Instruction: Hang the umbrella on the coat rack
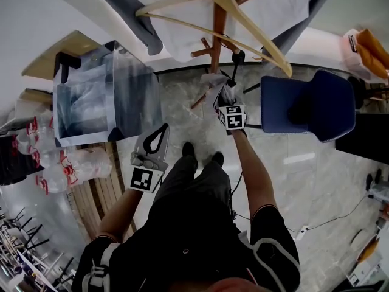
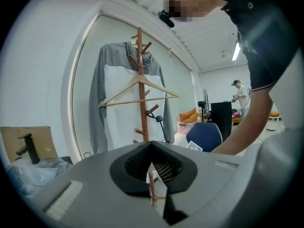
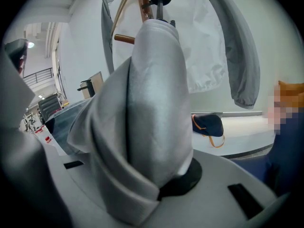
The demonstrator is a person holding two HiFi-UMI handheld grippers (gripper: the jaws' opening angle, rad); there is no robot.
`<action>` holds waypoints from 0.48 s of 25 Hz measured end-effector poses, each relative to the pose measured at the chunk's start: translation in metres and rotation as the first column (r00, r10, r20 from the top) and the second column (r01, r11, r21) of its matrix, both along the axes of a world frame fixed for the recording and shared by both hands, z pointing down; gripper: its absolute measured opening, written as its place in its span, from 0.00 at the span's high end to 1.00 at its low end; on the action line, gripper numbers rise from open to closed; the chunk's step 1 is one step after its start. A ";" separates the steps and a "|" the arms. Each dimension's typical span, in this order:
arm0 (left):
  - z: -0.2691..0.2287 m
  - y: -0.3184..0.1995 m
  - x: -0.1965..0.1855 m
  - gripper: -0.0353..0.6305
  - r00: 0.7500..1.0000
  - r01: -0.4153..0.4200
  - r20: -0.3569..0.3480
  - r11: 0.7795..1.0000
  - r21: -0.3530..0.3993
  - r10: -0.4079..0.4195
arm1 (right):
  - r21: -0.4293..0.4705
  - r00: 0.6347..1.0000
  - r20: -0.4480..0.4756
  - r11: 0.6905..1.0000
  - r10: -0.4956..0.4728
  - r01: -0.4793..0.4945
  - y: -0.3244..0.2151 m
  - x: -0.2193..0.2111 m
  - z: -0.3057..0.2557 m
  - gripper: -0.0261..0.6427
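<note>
My right hand-held gripper is clamped around a folded pale grey fabric umbrella. The umbrella points up and forward, and its black end is close beside the pole of the brown wooden coat rack. A light wooden clothes hanger and a grey-and-white jacket hang on that rack. My left hand-held gripper has its jaws together with nothing between them, low on the left and apart from the umbrella
</note>
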State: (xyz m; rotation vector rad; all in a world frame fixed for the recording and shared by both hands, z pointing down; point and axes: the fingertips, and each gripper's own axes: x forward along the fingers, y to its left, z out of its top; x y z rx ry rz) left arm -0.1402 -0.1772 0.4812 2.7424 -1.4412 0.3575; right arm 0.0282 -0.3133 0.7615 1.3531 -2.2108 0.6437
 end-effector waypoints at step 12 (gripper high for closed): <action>0.014 -0.003 -0.008 0.94 1.000 0.006 0.023 1.000 -0.008 -0.006 | 0.044 0.999 -0.052 0.999 -0.007 0.009 -0.026 -0.011 0.024 0.80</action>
